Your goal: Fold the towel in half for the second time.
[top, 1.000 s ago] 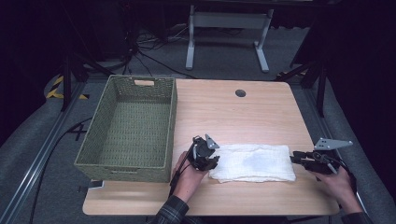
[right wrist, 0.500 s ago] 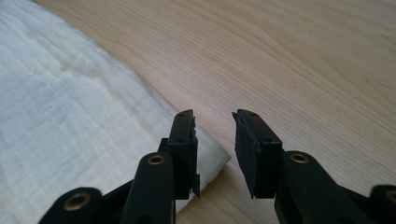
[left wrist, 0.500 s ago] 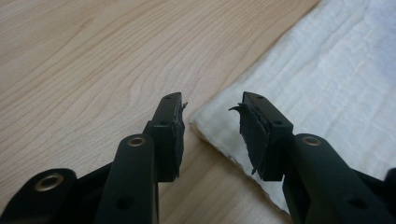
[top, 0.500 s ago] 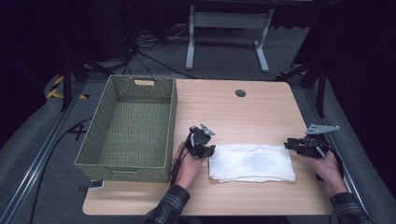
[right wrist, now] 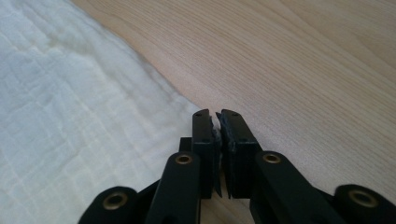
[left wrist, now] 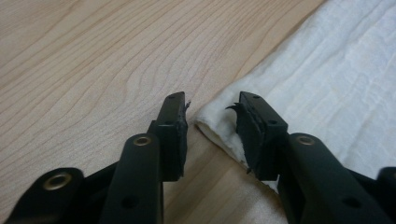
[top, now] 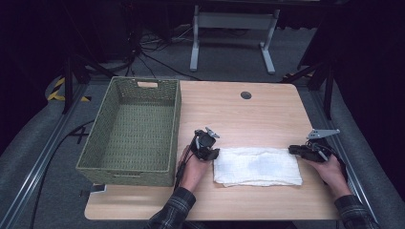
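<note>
Folded white cloth (top: 258,166) flat on the wooden table (top: 248,114), not yet lifted: left gripper (left wrist: 212,114) spread around its corner, right gripper (right wrist: 217,122) pressed together, empty, beside its edge.

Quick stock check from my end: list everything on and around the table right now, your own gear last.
Cloth: one, white, folded flat, near edge of the table, right of centre.
Basket: one, green woven, empty, left side of the table.
Grommet: one, dark, far edge of the table.
Table: one, light wood.
Stand: one, grey metal, on the floor beyond the table.
Cables: several, black, on the floor beyond the basket.
Left gripper: black, open, jaws either side of the cloth's left corner.
Right gripper: black, shut, at the cloth's right edge, nothing between the jaws.
Hands: left hand, right hand, plaid sleeves.
</note>
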A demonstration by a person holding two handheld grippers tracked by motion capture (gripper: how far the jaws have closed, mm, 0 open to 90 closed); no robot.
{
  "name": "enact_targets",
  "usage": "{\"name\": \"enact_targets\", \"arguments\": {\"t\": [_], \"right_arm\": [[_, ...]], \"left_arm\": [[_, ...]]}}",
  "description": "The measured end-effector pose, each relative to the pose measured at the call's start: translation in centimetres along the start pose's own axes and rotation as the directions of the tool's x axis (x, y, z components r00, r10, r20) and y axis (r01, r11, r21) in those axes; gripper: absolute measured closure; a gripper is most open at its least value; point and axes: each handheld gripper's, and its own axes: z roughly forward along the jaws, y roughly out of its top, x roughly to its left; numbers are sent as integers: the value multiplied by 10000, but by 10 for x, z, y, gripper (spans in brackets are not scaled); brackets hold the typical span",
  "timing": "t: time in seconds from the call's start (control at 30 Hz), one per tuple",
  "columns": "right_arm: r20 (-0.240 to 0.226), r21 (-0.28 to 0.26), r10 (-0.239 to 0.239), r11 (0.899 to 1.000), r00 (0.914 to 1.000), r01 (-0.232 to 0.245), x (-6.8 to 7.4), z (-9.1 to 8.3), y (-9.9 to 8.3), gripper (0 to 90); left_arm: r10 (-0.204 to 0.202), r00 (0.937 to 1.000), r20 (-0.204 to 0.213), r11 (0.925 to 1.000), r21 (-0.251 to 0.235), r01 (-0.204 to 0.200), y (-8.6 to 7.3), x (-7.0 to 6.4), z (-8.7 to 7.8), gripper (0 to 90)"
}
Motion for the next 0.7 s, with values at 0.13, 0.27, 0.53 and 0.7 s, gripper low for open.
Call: {"name": "enact_targets", "arguments": {"t": [0.13,0.27,0.53,0.7], "right_arm": [[31,0,-38,10000,10000,38,0,0,0,869],[260,22,-76,10000,9996,75,-1,0,2,873],[643,-332,-25,9994,9979,46,-11,-3,15,875],[827,-691,91,9976,9965,-34,-20,-4,25,876]], "left_arm": [[53,9993,361,10000,2,-53,1,0,0,844],[3,9995,318,10000,-52,-1,1,-1,-1,860],[-190,9994,-273,9973,-710,170,15,1,-14,864],[-263,9977,-631,9936,-1111,191,25,5,-19,864]]}}
